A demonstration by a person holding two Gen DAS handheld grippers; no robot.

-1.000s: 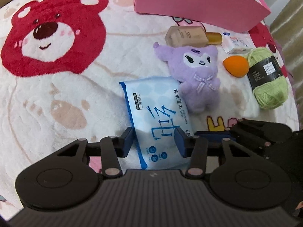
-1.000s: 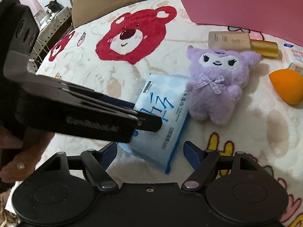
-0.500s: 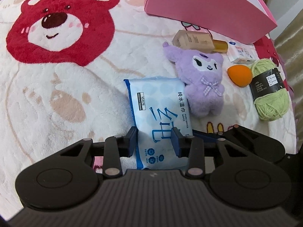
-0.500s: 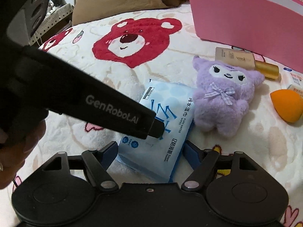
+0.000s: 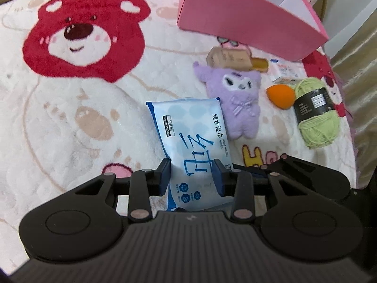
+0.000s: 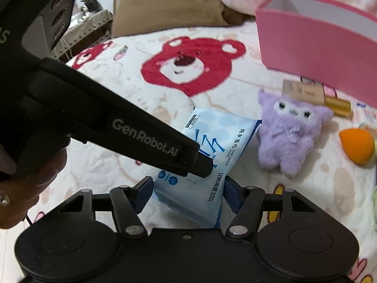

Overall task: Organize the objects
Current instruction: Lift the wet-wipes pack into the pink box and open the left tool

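Observation:
A blue wet-wipes pack point(image 5: 188, 129) is lifted at its near end off the bear-print blanket point(image 5: 70, 118). My left gripper point(image 5: 192, 176) is shut on that near end, and the pack bulges between its blue pads. In the right wrist view the left gripper's black finger point(image 6: 200, 162) crosses over the pack point(image 6: 219, 136). My right gripper point(image 6: 188, 193) is closing, with the pack's lower corner between its jaws. Its pads stand at the pack's two edges without visibly squeezing it. The open pink box point(image 5: 235, 18) stands at the back right.
Right of the pack lie a purple plush point(image 5: 238, 99), an orange sponge point(image 5: 280, 94), green yarn point(image 5: 315, 113), a beige bottle with a gold cap point(image 5: 231, 57) and small sachets. A brown pillow point(image 6: 165, 4) lies beyond the blanket. A hand point(image 6: 21, 193) holds the left gripper.
My left gripper closed on the wipes pack and raised its near end. My right gripper came in under the pack and its jaws narrowed around the lower corner.

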